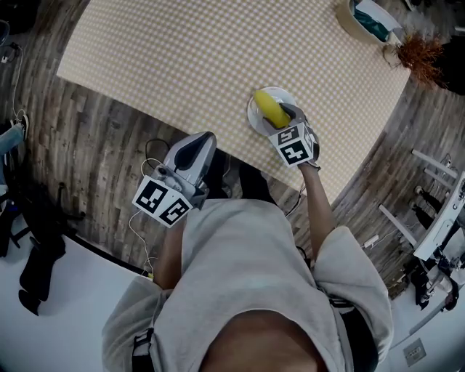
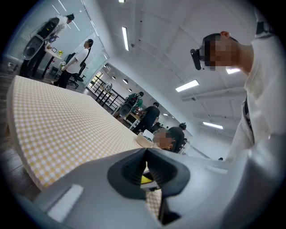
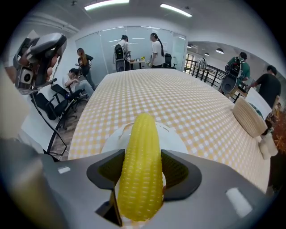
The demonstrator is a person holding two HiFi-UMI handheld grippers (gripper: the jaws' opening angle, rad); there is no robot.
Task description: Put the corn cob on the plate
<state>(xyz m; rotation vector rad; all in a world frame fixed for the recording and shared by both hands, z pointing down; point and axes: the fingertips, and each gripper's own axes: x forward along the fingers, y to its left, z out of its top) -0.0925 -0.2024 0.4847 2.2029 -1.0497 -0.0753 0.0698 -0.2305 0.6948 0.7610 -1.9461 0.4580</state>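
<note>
A yellow corn cob [image 3: 140, 167] sits between the jaws of my right gripper [image 3: 142, 172], which is shut on it; the dark pads press its sides. The cob's tip points out over a small white plate [image 3: 178, 141] on the checked tablecloth [image 3: 178, 98]. In the head view the corn cob [image 1: 271, 109] lies over the plate [image 1: 253, 118] near the table's front edge, with the right gripper [image 1: 289, 120] just behind it. My left gripper [image 1: 190, 158] hangs off the table in front of the person's body. In the left gripper view its jaws meet, so the left gripper [image 2: 146, 166] is shut and holds nothing.
A round woven basket [image 1: 361, 20] and a reddish dried bunch [image 1: 420, 51] stand at the table's far right corner. Several people and office chairs [image 3: 67, 96] are beyond the table's far end. Cables lie on the wooden floor [image 1: 87, 160] left of the table.
</note>
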